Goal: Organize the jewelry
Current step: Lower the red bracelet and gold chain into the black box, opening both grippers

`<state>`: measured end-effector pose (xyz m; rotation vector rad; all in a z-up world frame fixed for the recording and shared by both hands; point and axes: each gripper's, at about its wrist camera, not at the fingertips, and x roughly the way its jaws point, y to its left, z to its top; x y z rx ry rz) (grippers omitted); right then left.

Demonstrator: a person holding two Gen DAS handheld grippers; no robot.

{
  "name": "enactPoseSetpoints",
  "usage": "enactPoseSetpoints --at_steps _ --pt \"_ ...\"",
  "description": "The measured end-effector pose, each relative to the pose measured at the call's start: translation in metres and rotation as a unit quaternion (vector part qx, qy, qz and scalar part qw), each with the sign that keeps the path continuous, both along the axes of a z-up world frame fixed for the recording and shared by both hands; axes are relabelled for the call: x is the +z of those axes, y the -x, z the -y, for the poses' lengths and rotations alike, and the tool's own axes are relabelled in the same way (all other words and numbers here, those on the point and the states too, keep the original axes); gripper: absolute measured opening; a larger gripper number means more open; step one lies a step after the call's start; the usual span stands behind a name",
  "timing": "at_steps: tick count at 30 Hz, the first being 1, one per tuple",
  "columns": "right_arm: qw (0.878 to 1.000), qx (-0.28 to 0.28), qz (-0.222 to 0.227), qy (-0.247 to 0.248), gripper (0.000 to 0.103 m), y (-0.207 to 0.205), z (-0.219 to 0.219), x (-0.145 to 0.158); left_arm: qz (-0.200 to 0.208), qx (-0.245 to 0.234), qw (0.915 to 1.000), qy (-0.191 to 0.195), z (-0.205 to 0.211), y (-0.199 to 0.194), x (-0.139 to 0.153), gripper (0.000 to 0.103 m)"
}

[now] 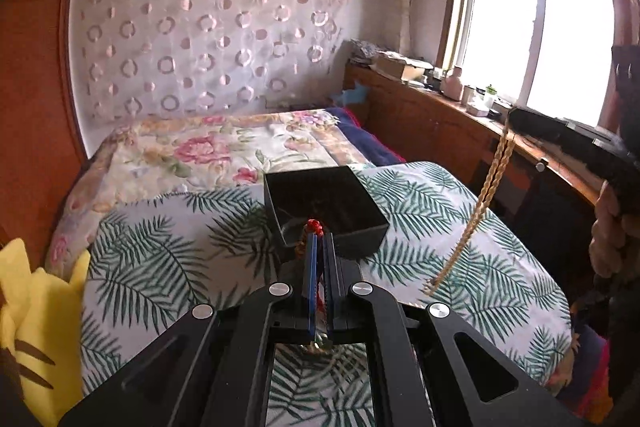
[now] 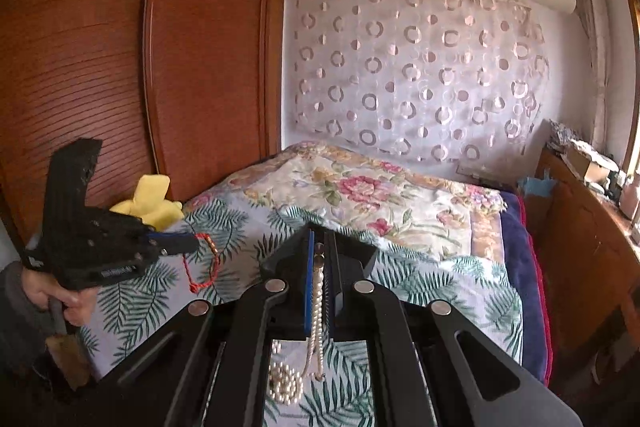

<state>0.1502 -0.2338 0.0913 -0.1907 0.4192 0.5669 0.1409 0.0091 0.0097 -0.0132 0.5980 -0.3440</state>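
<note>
My left gripper [image 1: 319, 233] is shut on a red cord bracelet [image 1: 313, 225], just above the near edge of a black open box [image 1: 362, 217] on the leaf-print cloth. In the right wrist view the left gripper [image 2: 188, 245] shows at the left with the red bracelet [image 2: 202, 263] hanging from it. My right gripper [image 2: 319, 247] is shut on a pearl necklace [image 2: 316, 311] whose strands hang down under the fingers. In the left wrist view the right gripper [image 1: 514, 117] is at the far right, and the necklace [image 1: 476, 211] hangs down to the cloth.
A bed with a floral quilt [image 1: 208, 147] lies beyond the leaf-print cloth [image 1: 160, 247]. A yellow plush toy [image 1: 36, 327] sits at the left. A wooden ledge with small bottles [image 1: 476, 95] runs under the window at the right. A wooden wardrobe [image 2: 120, 67] stands at the left.
</note>
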Motion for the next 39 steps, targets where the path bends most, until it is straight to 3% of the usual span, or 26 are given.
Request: enactPoseSetpoints --at_steps 15,21,35,39 --pt "0.999 0.012 0.045 0.011 0.006 -0.068 -0.03 0.049 0.006 0.002 1.0 -0.007 0.008 -0.065 0.009 0.002" --pt "0.999 0.003 0.022 0.025 0.006 -0.11 -0.033 0.031 -0.005 -0.008 0.9999 -0.006 0.016 -0.091 0.001 0.002" --pt "0.998 -0.02 -0.027 0.053 0.006 -0.176 -0.037 -0.037 -0.067 -0.02 0.9975 -0.015 0.029 -0.124 -0.057 0.003" --pt "0.997 -0.01 -0.054 0.051 0.006 -0.186 -0.037 -0.056 -0.063 -0.008 0.9978 -0.018 0.023 -0.119 -0.06 0.028"
